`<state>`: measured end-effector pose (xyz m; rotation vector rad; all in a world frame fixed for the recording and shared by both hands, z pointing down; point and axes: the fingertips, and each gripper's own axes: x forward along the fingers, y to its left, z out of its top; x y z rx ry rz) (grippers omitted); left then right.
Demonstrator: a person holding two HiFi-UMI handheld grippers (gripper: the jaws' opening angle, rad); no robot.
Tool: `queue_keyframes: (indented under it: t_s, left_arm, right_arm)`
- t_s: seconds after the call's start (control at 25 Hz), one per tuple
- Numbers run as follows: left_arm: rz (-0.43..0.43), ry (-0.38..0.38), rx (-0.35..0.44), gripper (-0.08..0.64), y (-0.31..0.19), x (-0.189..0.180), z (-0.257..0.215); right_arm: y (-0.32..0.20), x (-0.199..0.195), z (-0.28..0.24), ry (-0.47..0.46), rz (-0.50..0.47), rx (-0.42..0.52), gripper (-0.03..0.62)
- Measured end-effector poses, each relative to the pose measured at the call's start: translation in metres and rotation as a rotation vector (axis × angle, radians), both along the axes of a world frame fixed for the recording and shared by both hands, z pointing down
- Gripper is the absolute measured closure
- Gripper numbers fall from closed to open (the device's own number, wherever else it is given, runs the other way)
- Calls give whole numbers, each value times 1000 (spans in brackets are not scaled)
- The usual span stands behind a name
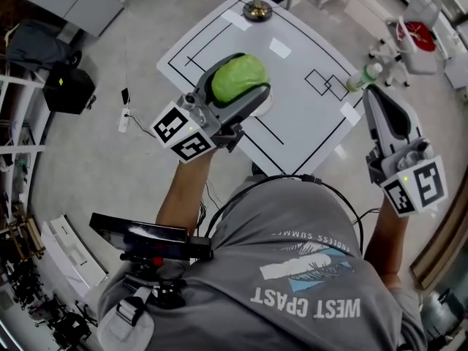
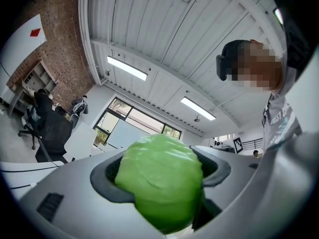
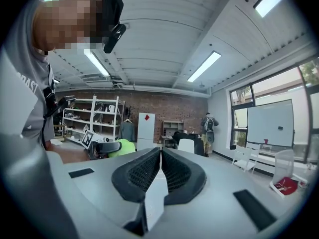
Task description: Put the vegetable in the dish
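The left claw [image 1: 241, 86] is pinching the green vegetable [image 2: 159, 180] between its two dark pads, one on each side. The right claw [image 3: 160, 171] is pressed together with nothing in it.

The vegetable is round and smooth, so I think it could pop out of the pads if the squeeze gets weaker. It could also slip when the claw tips over, or roll away if it is let go too high.

It is almost a ball, so I cannot pick a long side. It bulges up out of the claw, which looks toward the ceiling.

Just past the claw, a pale round edge [image 1: 265, 107] peeks out. It may be the dish, but I cannot tell. Far below lies the white table [image 1: 307, 123].
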<state>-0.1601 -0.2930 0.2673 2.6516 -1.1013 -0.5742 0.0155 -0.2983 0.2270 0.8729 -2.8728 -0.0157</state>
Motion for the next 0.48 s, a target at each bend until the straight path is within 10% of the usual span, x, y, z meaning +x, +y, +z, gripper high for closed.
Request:
queue_keyframes:
  t_s: [0.48]
  left_arm:
    - [3, -38, -129, 213, -29, -1, 48]
  right_arm:
    - [-26, -8, 16, 8, -27, -27, 584]
